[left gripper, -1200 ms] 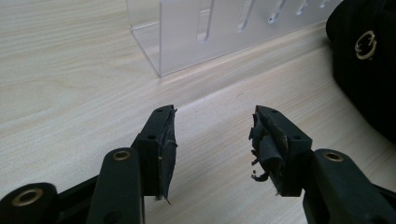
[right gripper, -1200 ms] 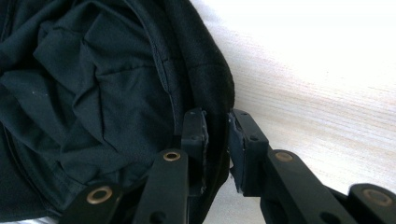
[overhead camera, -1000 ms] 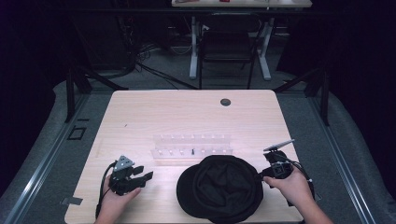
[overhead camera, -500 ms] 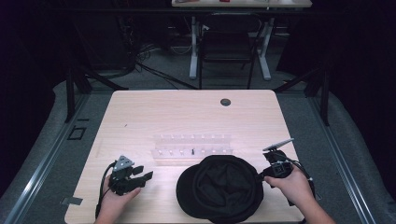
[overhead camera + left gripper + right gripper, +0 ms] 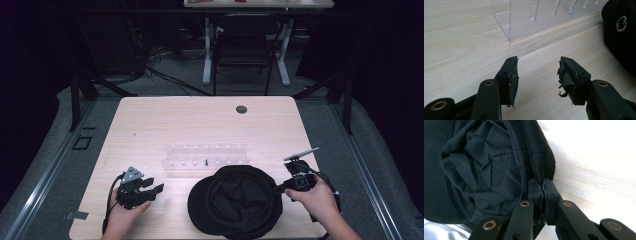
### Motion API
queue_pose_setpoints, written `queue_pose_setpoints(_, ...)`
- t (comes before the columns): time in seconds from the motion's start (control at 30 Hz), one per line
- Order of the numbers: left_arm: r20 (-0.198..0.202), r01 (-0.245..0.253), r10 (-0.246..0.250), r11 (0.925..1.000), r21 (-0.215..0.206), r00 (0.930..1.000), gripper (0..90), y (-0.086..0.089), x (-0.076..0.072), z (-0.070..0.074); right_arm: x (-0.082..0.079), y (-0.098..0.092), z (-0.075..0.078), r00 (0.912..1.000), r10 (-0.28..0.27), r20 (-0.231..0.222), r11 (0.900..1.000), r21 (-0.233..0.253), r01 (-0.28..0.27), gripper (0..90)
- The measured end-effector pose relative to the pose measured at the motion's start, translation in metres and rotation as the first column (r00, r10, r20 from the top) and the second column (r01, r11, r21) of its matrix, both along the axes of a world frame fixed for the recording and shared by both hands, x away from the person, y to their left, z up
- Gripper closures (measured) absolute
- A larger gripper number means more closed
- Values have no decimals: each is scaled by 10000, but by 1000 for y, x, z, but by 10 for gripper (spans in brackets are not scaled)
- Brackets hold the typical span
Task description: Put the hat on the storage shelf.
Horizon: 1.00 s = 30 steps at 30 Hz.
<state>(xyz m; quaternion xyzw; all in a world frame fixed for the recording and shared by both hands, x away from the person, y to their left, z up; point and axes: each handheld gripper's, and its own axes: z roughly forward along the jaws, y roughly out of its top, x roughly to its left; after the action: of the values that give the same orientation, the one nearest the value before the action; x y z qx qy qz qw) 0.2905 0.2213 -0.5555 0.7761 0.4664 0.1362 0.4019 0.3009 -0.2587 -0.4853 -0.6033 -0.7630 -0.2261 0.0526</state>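
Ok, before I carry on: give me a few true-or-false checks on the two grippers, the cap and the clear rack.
1. The right gripper is clamped on the edge of the black cap. True.
2. The left gripper is holding the cap too. False: its jaws stand apart with nothing between them, over bare table.
3. The cap lies with its inside facing up. True: the crumpled lining shows in the right gripper view.
4. The clear rack sits on top of the cap. False: it stands on the table just beyond the cap.
5. The pad on one left finger is frayed. True.
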Motion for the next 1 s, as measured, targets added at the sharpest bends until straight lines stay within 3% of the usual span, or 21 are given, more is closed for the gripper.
queue_pose_setpoints(0.07, -20, -18, 18, 10000, -42, 10000, 495, 0, 0, 0, 0, -1, 4, 9997, 190, -169, 9998, -80, -191, 872)
queue_pose_setpoints(0.27, -21, -17, 17, 10000, -50, 10000, 495, 0, 0, 0, -1, -3, 11, 9994, 81, -322, 9988, 477, -66, 875)
queue_pose_setpoints(0.37, -24, -20, 20, 10000, -60, 10000, 495, 0, 0, 0, -2, -2, 14, 9998, -131, -179, 9977, 665, 142, 877)
queue_pose_setpoints(0.6, -32, -11, 11, 10000, -69, 10000, 495, -1, 0, -1, -5, -1, 24, 9998, 200, -33, 9944, 1038, -195, 882)
queue_pose_setpoints(0.7, -61, -3, 3, 10000, -62, 10000, 495, -1, 0, -1, -6, 1, 28, 9999, -108, 1, 9912, 1321, 107, 881)
queue_pose_setpoints(0.87, -28, -11, 11, 10000, -75, 10000, 495, -1, 0, -1, -6, -1, 34, 10000, 10, -85, 9805, 1966, 7, 882)
queue_pose_setpoints(1.0, -31, -38, 38, 10000, -92, 10000, 495, -1, 0, -1, -8, 1, 40, 9997, 9, -228, 9781, 2080, 39, 883)
